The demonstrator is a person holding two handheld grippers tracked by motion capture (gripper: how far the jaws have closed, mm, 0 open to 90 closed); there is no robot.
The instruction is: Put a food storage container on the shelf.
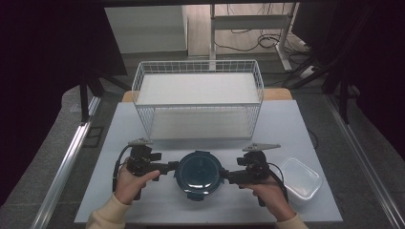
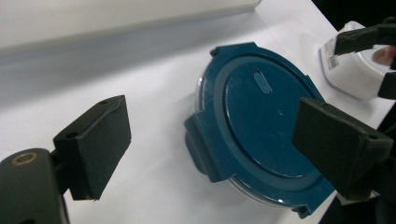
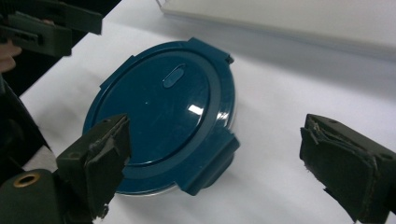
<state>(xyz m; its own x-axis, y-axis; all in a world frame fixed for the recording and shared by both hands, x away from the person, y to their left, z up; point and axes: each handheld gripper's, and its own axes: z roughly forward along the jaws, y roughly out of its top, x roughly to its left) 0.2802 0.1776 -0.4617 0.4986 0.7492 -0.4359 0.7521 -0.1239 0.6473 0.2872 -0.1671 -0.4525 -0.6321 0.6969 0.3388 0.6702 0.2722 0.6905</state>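
Fingers (image 2: 98,144) on your left gripper (image 1: 168,167) stand wide apart with nothing pressed between them, and those (image 3: 105,158) on your right gripper (image 1: 228,177) are spread just as wide and equally empty. Your two grippers flank the round blue-lidded container (image 1: 198,172), one at each side of it, pointing inward. It sits on the white desk (image 1: 143,200) near your edge, lid on, its side clips folded down. From the left gripper view one clip lies between the fingers but apart from them; from the right gripper view the nearest clip also sits in the gap, seemingly untouched, though the angle makes that hard to confirm. A clear empty tub (image 1: 300,177) rests just beyond your right hand (image 1: 270,193). Behind the container stands a white wire basket (image 1: 198,98).
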